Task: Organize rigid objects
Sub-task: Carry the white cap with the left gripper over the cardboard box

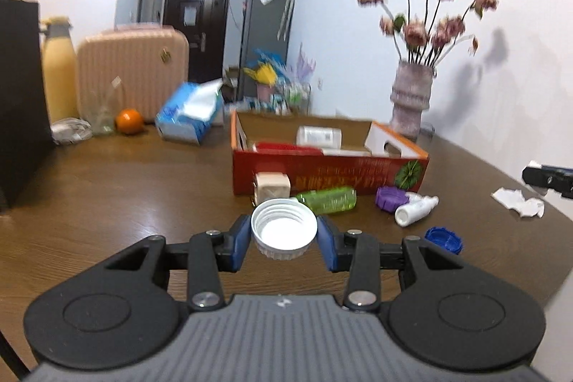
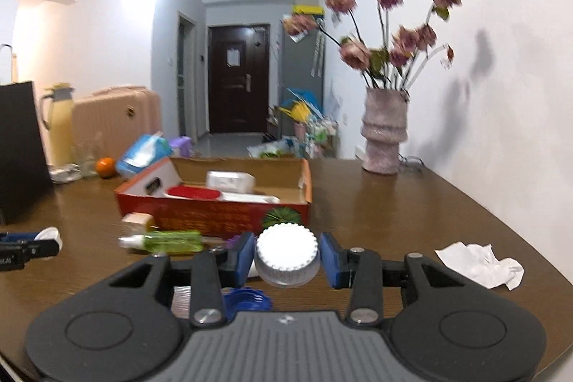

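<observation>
My left gripper is shut on a white screw cap, held hollow side up above the brown table. My right gripper is shut on a white ribbed lid with a clear lower part, also lifted off the table. Ahead stands an open red cardboard box with a white bottle and a red item inside. In front of it lie a green bottle, a beige cube jar, a purple cap, a small white bottle and a blue cap.
A vase of flowers stands by the wall at the back right. Crumpled white paper lies at the right. A tissue pack, an orange, a yellow flask and a black bag line the left side.
</observation>
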The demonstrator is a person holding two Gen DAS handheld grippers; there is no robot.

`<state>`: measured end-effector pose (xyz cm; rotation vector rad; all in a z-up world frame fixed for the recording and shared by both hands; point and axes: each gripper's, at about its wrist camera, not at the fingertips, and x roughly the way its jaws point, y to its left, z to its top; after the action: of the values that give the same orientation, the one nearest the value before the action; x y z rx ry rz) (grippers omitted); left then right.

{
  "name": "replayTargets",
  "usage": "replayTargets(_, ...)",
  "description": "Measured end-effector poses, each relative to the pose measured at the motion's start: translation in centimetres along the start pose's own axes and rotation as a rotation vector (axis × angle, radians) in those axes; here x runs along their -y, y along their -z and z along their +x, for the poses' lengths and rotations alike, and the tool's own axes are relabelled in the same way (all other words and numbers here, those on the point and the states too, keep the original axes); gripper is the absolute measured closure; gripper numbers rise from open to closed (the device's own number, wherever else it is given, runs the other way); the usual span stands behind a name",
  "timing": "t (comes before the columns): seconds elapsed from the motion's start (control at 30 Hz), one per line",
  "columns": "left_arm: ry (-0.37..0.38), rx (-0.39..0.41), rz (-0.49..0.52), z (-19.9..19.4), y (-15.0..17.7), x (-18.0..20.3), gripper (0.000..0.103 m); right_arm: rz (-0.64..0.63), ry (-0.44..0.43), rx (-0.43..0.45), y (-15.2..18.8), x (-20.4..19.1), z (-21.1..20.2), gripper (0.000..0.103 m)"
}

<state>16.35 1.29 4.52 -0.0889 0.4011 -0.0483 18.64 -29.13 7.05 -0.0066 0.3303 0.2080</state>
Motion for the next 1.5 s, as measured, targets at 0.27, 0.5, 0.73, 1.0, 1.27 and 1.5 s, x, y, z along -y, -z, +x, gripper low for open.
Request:
replayTargets(0.27,-0.003,0.066,-0.001,-5.7,0.9,0.5,0.063,-0.032,-0.059,0.025,0.7,-1.8,-4.3,0.064)
replayTargets(0.5,0.023,0.111,-0.005,-7.9,0.7,0.9,0.063,-0.027,-0.061,0.061,0.9,-1.5,-7.5,0.064)
replayTargets(0.73,0.07,0.146,0.041,-6.4,-2.5,1.0,0.062,-0.057,-0.07,0.061,-0.1,-1.3,-5.2,0.064)
replayTargets(1.0,0.112,0.134,0.08,2.4,-10.2,0.9,0.062,-0.17,-0.142,0.075,-6.7,-1.7,2.8,0.064)
replayTargets(1.27,0.083,0.011,0.051,15.1,-16.2,-0.7,0.062,-0.176,-0.186,-0.04,-12.4,-0.2,15.9,0.064)
replayTargets(1.5,0.076,-0.135,0.007,25.5,-17.7,-2.4,0.062,-0.098,-0.209,-0.197,-14.2,1.4,28.3,0.064)
